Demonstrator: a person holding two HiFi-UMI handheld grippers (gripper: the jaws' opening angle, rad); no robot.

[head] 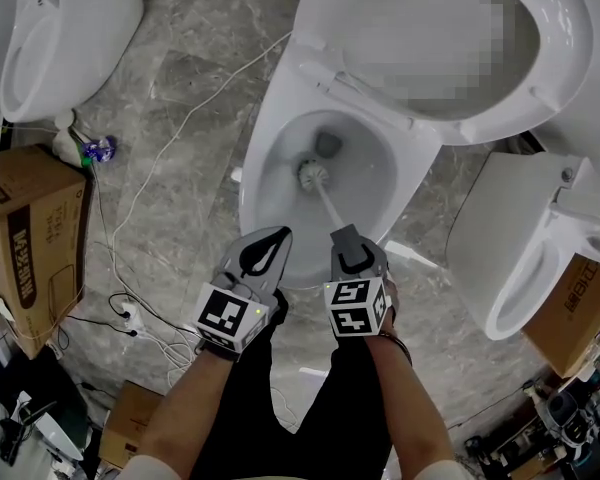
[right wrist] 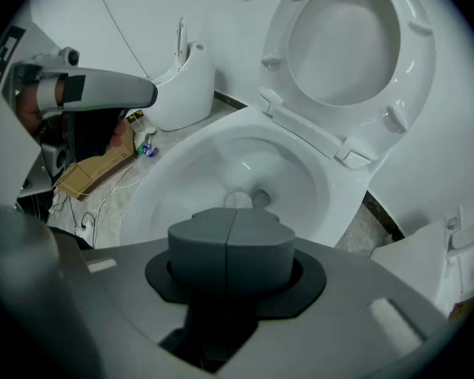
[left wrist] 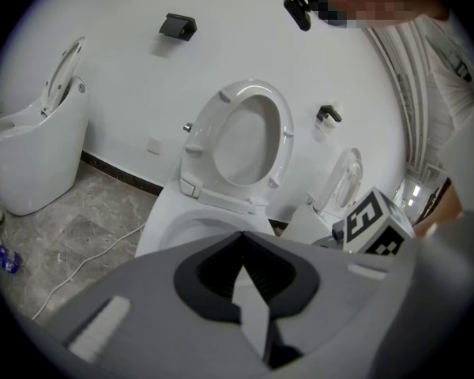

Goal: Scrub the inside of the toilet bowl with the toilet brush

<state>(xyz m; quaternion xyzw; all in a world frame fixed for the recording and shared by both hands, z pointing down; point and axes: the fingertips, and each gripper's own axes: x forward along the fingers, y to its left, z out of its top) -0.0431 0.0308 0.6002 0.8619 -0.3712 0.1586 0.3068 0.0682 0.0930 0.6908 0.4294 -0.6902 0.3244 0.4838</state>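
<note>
Head view puts me standing over the toilet bowl, seat raised, with the toilet brush already down inside. Its bristle head sits low in the basin, just short of the drain hole, and the pale handle runs back up to my right tool. I read this as the scrubbing step itself, though nothing tells me how much of the porcelain has been covered.

Right gripper view shows that tool's jaws pressed together along a central seam. I judge they are clamped on the brush handle, since in the head view the handle leads straight into them. My left tool hangs just beside it over the front rim, carrying nothing. Left gripper view shows its jaws meeting at the front with only an empty hollow behind them.

For the next move I would sweep the head round the wall and up toward the rim. That calls for wrist rotation with steady pressure, and a firm clamp so the handle does not twist in the jaws.

Hard to make out: the handle is hidden behind the closed jaws in the right gripper view, where only a bit of the bristle head peeks above them. I cannot confirm that the bristles are actually touching porcelain. The underside of the rim is out of sight in every view.
</note>
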